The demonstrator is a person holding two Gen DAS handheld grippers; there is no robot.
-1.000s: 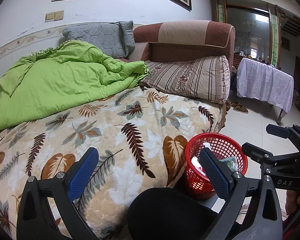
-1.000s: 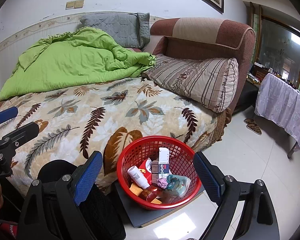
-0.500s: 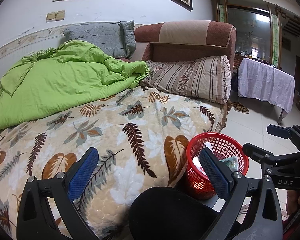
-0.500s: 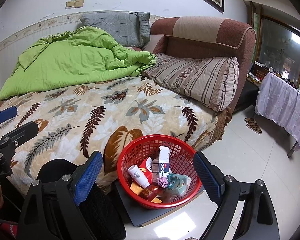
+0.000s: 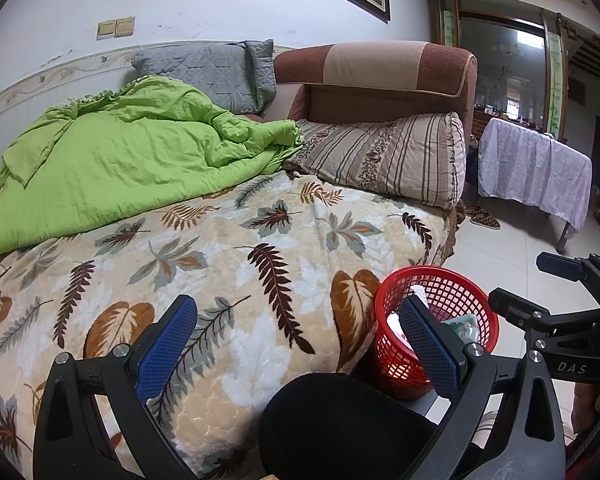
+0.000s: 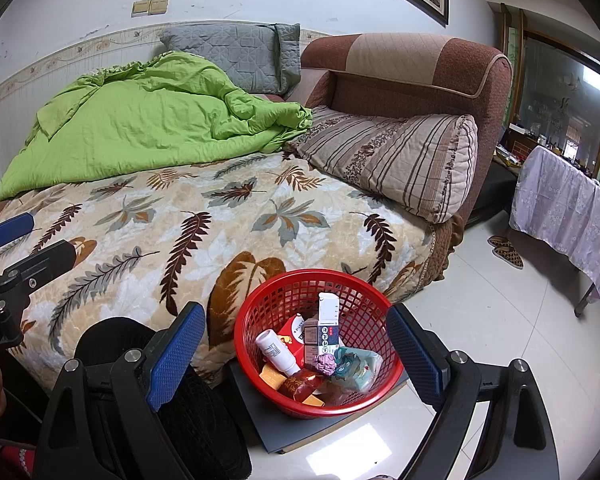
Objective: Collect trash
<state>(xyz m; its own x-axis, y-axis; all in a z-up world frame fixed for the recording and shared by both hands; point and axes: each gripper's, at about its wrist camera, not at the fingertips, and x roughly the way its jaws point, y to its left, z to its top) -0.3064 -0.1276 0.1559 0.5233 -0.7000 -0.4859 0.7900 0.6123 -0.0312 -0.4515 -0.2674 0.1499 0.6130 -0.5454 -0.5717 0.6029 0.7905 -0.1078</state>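
Observation:
A red mesh basket (image 6: 260, 312) stands on a grey board (image 6: 300, 424) on the floor by the bed's corner. It holds a white bottle (image 6: 278, 354), a small upright box (image 6: 327, 326), a purple crumpled wad (image 6: 326, 363), a teal packet (image 6: 358, 364) and red wrappers. My right gripper (image 6: 296, 356) hovers open just above and in front of it, with nothing between its blue pads. My left gripper (image 5: 296, 344) is open and empty over the bed's edge, and the basket (image 5: 440, 284) sits partly behind its right finger (image 5: 428, 344).
A leaf-patterned blanket (image 5: 220, 264) covers the bed, with a green quilt (image 5: 120, 160) and a striped pillow (image 5: 384, 160) at the back. A black rounded shape (image 6: 204, 420) sits low between the grippers. To the right are tiled floor (image 6: 500, 320), slippers (image 6: 506, 251) and a cloth-covered table (image 6: 568, 208).
Both views have drifted only very slightly. Nothing was grasped or released, and both grippers stay open.

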